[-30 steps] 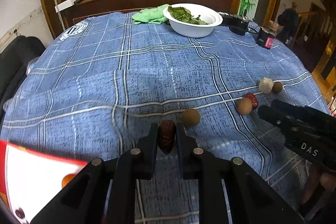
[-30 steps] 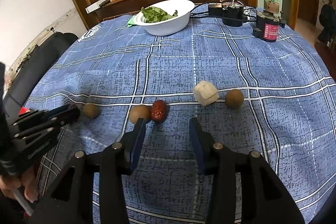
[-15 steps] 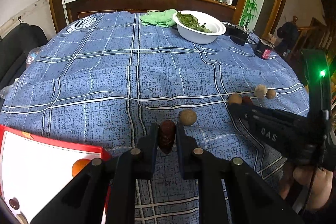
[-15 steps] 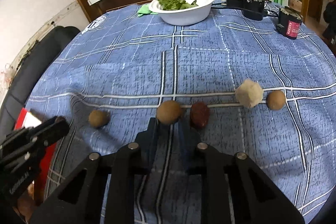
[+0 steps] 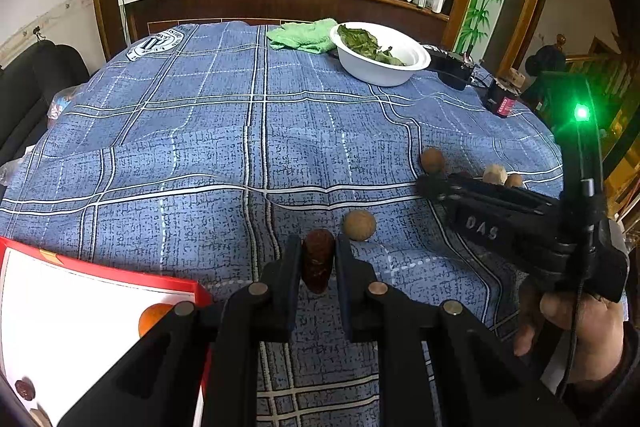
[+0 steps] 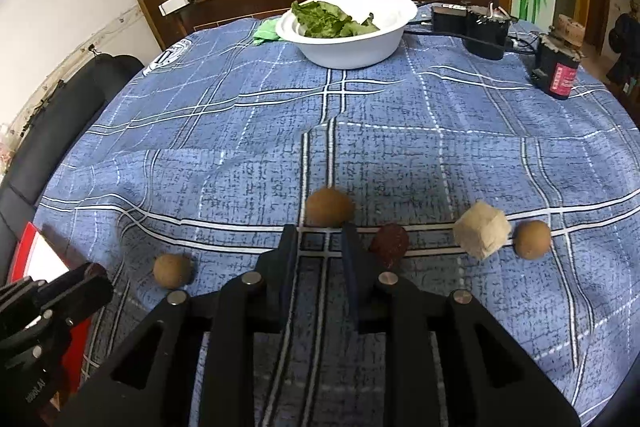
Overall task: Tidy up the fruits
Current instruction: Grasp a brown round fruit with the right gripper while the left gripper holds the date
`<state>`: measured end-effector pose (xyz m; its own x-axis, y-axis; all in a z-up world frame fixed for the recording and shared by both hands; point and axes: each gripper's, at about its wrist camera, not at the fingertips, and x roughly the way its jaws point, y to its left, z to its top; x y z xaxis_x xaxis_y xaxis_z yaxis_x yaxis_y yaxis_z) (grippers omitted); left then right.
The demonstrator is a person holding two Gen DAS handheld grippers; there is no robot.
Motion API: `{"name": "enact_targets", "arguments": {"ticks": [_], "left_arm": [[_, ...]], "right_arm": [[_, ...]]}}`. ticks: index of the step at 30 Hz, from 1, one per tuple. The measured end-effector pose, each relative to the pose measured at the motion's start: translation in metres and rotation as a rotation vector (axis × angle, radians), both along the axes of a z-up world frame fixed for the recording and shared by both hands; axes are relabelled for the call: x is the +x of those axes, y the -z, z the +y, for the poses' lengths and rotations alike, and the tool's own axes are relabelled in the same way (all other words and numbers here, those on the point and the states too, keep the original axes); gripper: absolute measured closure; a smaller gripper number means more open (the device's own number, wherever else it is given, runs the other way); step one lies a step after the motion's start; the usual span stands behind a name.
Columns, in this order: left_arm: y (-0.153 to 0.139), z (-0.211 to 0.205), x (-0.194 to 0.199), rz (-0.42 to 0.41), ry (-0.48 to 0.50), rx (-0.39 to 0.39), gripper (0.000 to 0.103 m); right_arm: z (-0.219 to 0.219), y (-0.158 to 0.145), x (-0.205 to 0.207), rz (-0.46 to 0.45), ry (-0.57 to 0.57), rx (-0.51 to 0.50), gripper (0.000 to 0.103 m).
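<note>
The left gripper (image 5: 317, 259) is closed on one dark red date (image 5: 317, 259), which stands upright between its two fingers, above the blue checked tablecloth (image 5: 200, 147). Near left of it lies a red-edged white tray (image 5: 60, 307) with one orange fruit (image 5: 154, 319) and one small dark fruit (image 5: 25, 389) on it.

The jaws of the right gripper (image 6: 319, 251) are opening, and only the cloth shows between them. One round brown longan (image 6: 329, 207) lies just past the fingertips; I cannot tell if it touches them. Just right of the gripper lies a second dark red date (image 6: 390, 243). Farther right are one pale, angular piece (image 6: 482, 235) and one more brown longan (image 6: 532, 239), very near each other. A third brown longan (image 6: 172, 269) lies alone to the left, near the left gripper.

At the far side of the table stand one white bowl (image 6: 360, 47) with green leaves (image 6: 332, 21), one green cloth (image 5: 304, 35) left of it, and one dark jar with a red label (image 6: 558, 71) at the right.
</note>
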<state>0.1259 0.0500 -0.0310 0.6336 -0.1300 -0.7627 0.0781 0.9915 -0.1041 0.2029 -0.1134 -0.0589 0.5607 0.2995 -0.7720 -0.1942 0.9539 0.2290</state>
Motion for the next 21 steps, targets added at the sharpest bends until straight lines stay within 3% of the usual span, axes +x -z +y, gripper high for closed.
{"name": "enact_targets", "arguments": {"ticks": [2, 12, 15, 16, 17, 21], "left_arm": [[0.001, 0.001, 0.0, 0.003, 0.001, 0.0, 0.088], [0.005, 0.005, 0.004, 0.013, -0.007, -0.015, 0.088], [0.005, 0.006, 0.004, 0.013, -0.01, -0.017, 0.088], [0.005, 0.006, 0.004, 0.013, -0.01, -0.018, 0.088], [0.004, 0.006, 0.003, 0.011, -0.01, -0.016, 0.088], [-0.001, 0.005, -0.002, 0.002, -0.008, -0.018, 0.088]], "right_arm": [[0.005, 0.0, 0.002, -0.007, -0.016, -0.029, 0.049], [0.004, -0.008, 0.022, -0.045, 0.011, -0.065, 0.043], [0.01, -0.005, 0.028, -0.038, 0.02, -0.118, 0.05], [0.011, -0.004, 0.028, -0.034, 0.022, -0.127, 0.067], [0.011, 0.0, 0.031, -0.009, 0.015, -0.118, 0.076], [0.011, 0.002, 0.024, -0.016, 0.003, -0.114, 0.076]]}}
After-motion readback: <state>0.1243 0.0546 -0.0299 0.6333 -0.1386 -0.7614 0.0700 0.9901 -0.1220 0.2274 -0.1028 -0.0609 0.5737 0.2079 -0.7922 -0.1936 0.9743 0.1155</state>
